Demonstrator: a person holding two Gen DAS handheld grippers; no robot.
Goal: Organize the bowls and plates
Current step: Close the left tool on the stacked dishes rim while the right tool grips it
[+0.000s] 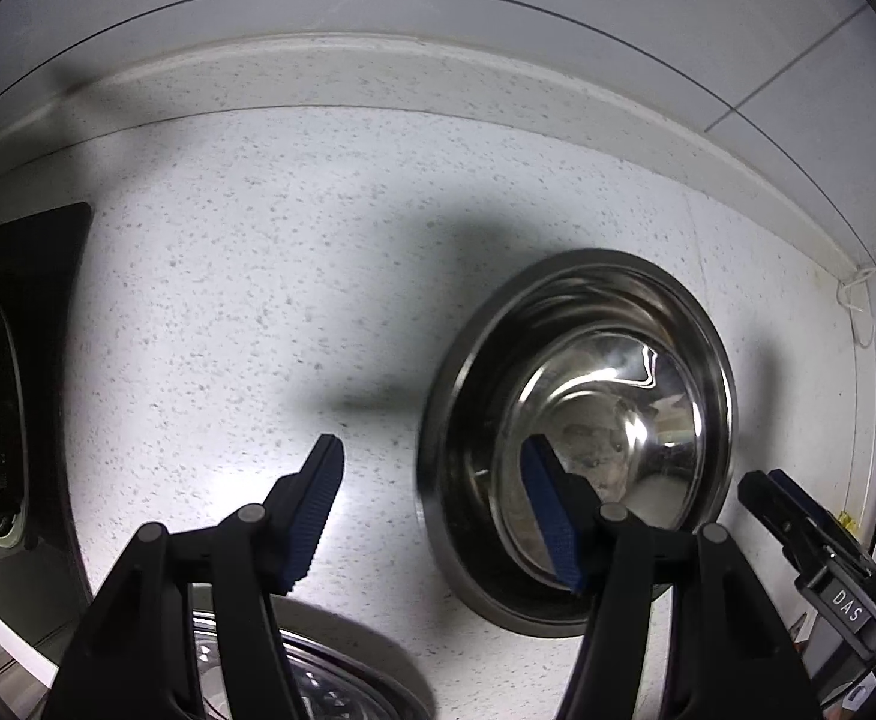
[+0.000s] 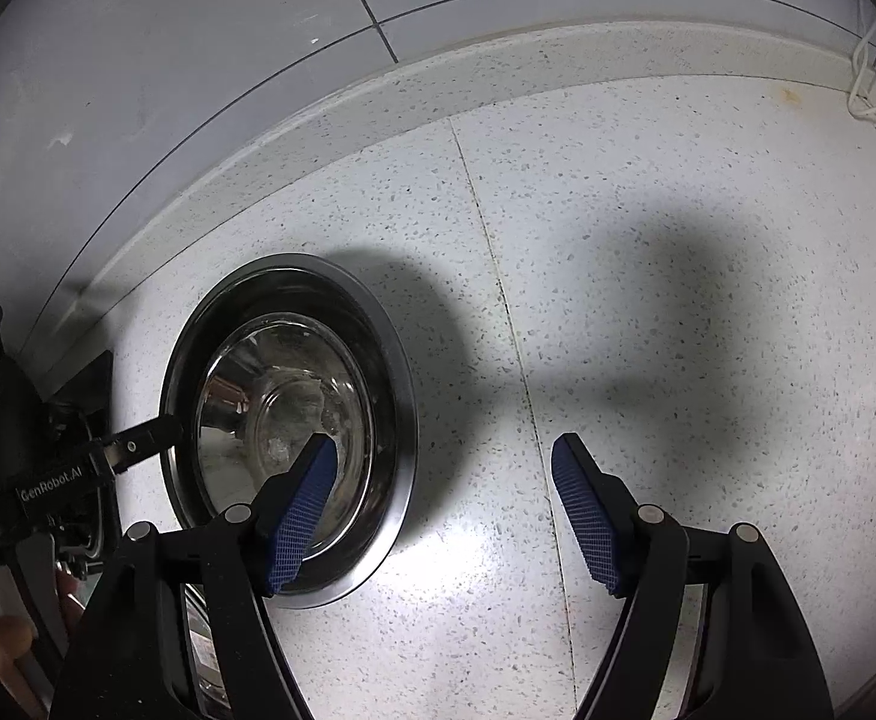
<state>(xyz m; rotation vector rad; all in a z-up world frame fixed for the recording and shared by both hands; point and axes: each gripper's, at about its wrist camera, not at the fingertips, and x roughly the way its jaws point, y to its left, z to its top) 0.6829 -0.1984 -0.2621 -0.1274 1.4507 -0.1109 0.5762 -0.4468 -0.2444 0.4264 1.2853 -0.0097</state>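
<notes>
Steel bowl (image 1: 582, 438) nested in plate (image 1: 456, 420) on countertop (image 1: 228, 300); left gripper (image 1: 438, 522) and right gripper (image 2: 444, 516) flanking, fingers wide, empty.

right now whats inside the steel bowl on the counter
A smaller shiny steel bowl is nested inside the wide steel bowl. Its polished bottom shows only reflections and some smudges. The open right gripper has one finger covering part of it.

A shiny steel bowl (image 1: 579, 438) sits upright on the speckled countertop (image 1: 246, 300) — nested inside another.
</notes>
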